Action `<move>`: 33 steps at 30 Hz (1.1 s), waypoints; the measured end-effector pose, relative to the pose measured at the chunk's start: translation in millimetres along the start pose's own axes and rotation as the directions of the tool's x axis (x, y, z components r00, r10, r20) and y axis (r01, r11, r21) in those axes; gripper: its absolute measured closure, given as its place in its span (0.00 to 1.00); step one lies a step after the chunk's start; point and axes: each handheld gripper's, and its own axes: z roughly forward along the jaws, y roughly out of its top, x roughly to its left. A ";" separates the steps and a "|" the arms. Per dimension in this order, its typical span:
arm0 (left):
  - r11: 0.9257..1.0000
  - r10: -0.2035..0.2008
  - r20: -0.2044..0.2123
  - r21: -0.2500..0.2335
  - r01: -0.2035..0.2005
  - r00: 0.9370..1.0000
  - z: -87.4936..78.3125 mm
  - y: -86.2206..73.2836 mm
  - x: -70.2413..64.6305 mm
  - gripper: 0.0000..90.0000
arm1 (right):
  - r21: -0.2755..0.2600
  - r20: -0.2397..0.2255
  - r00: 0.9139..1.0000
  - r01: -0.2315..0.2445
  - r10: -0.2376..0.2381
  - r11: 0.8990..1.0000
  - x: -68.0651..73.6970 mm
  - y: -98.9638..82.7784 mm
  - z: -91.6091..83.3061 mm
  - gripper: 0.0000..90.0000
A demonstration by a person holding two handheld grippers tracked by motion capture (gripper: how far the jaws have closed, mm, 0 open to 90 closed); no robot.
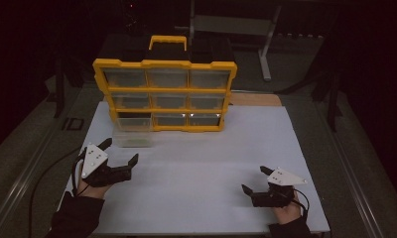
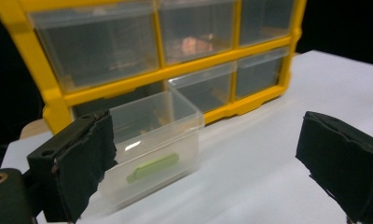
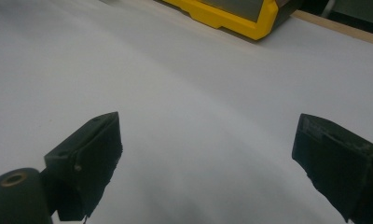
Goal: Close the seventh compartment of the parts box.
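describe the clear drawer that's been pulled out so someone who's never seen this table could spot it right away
Find the yellow drawer cabinet at the back of the white table. At its bottom left corner, a clear plastic drawer sits out on the table, just ahead of the left tongs. Unlike the drawers still in the frame, it stands free and holds a pale green piece.

A white board (image 1: pixel 201 163) covers the table, with a metal stand (image 1: pixel 263 34) behind it.
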 end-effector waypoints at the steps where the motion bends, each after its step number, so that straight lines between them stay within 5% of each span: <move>1: 1.000 -0.006 -0.001 0.009 0.006 1.000 2.4 -1.5 0.1 0.05 | 0.000 -0.002 1.000 0.000 0.000 1.000 0.0 0.0 0.0 0.09; 16: 0.989 -0.001 -0.057 0.147 0.009 0.998 33.5 -30.4 -4.4 0.08 | 0.001 -0.004 1.000 0.000 0.000 1.000 -0.1 -0.2 0.1 0.09; 28: 0.970 -0.023 -0.090 0.239 0.044 0.996 55.1 -42.7 -2.1 0.21 | 0.003 -0.005 1.000 -0.003 0.003 1.000 0.0 -0.4 0.0 0.09; 33: 0.968 -0.023 -0.121 0.244 0.052 0.992 60.7 -43.8 -1.1 0.32 | 0.002 -0.003 1.000 0.001 -0.001 1.000 0.4 -0.2 0.0 0.09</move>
